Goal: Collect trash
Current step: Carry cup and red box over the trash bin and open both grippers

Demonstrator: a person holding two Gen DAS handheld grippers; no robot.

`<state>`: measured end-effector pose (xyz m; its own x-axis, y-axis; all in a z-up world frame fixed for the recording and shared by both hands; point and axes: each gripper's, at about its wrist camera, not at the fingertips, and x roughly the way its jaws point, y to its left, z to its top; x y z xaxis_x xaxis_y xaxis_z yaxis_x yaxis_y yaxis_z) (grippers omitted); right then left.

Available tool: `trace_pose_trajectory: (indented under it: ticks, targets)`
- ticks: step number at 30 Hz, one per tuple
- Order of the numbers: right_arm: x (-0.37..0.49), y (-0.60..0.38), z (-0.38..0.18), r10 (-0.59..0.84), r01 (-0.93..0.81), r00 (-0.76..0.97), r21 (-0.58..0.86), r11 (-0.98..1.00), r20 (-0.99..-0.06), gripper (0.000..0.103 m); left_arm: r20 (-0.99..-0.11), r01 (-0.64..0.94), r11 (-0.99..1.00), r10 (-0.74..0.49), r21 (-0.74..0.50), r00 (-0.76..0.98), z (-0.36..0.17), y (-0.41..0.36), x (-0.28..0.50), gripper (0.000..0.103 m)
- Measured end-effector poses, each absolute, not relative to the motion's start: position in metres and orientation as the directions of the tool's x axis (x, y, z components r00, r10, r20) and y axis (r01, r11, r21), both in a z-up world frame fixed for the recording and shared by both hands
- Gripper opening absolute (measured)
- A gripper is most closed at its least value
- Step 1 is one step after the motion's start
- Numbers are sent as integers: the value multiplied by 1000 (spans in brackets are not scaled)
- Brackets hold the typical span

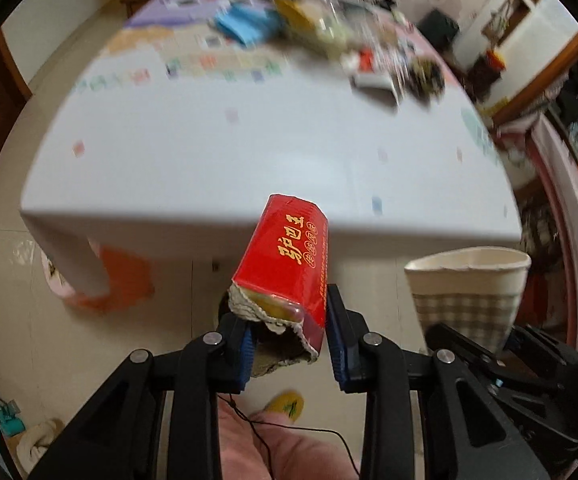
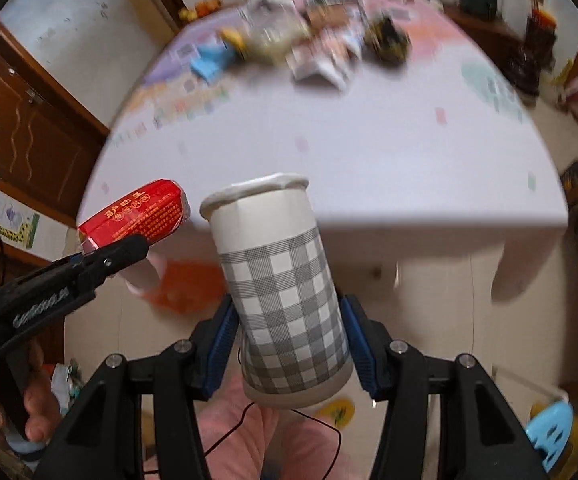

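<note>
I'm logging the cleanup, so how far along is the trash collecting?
In hand: the left gripper is shut on a torn red pack, and the right gripper is shut on a checked paper cup, both held off the table's near edge. Left: a blurred pile of clutter sits at the far end. No bin is clearly visible, so nothing looks dropped yet.

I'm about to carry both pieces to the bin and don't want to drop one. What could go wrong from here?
1. The left gripper holds the red pack only at its torn lower end, so it may swing or slip out.
2. The right gripper pinches the checked paper cup near its base; a harder squeeze could crush it.
3. Pack and cup hang close together and could bump.
</note>
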<state>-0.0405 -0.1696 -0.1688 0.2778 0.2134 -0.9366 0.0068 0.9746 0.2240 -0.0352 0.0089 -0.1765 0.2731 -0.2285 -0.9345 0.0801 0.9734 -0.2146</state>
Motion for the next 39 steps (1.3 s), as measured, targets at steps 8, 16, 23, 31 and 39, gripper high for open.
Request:
trace_pose_trajectory:
  ticks: [8, 16, 23, 31, 39]
  targets:
    - [-69, -170, -250, 212, 91, 174, 230, 969, -962, 53, -970, 143, 976, -184, -162, 158, -256, -10, -61, 29]
    - [-67, -160, -373, 216, 189, 98, 232, 954, -971, 54, -981, 188, 969, -175, -158, 80, -366, -15, -47, 31]
    - [-49, -150, -474, 181, 212, 92, 197, 957, -979, 54, -986, 237, 966, -134, -107, 100, -453, -18, -37, 36]
    - [-36, -157, -554, 223, 269, 109, 245, 931, -969, 67, -986, 271, 960, -107, -68, 130, -501, -14, -12, 80]
    - [-35, -160, -569, 230, 287, 165, 269, 919, -959, 77, -984, 262, 963, -105, -63, 147, -514, -4, -10, 95]
